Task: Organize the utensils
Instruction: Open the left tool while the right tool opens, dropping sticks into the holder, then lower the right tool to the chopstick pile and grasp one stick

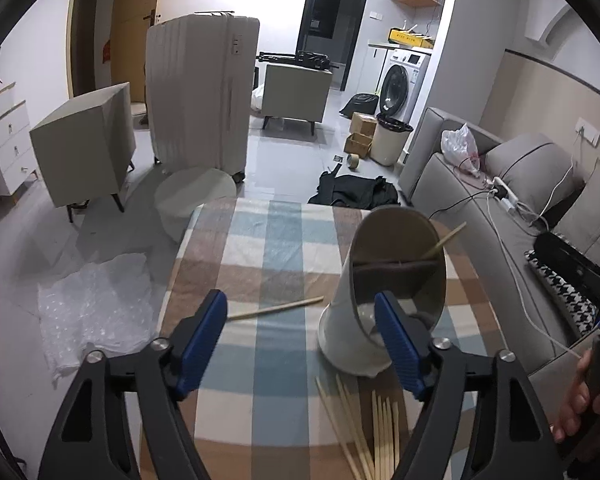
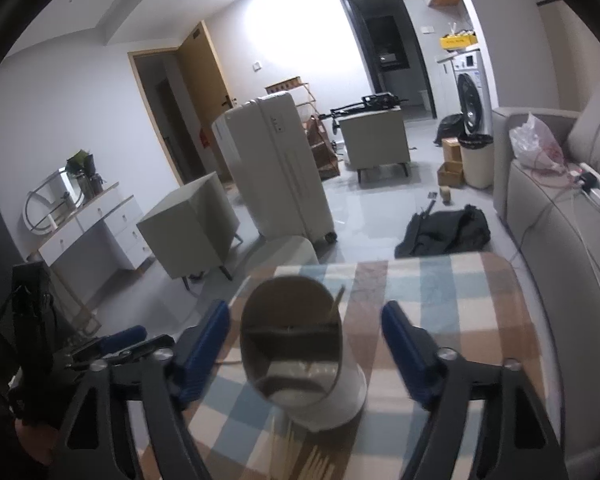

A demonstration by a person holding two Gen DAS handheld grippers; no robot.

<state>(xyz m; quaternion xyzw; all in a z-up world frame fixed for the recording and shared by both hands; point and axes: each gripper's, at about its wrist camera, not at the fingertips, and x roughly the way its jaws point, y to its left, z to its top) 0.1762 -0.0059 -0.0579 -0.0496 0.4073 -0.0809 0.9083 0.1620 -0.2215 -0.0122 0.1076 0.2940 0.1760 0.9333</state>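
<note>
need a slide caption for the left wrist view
Open left gripper over a checked tablecloth, between a stray chopstick and the white utensil holder, loose chopsticks below.

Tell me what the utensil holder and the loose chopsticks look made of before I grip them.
Utensil holder: probably glazed ceramic or hard plastic; smooth white outside, soft sheen, a thick rim, a dark inner divider. Chopsticks: likely bamboo or wood; pale tan, matte, thin straight sticks. One more chopstick lies apart on the checked tablecloth, same look.
</note>
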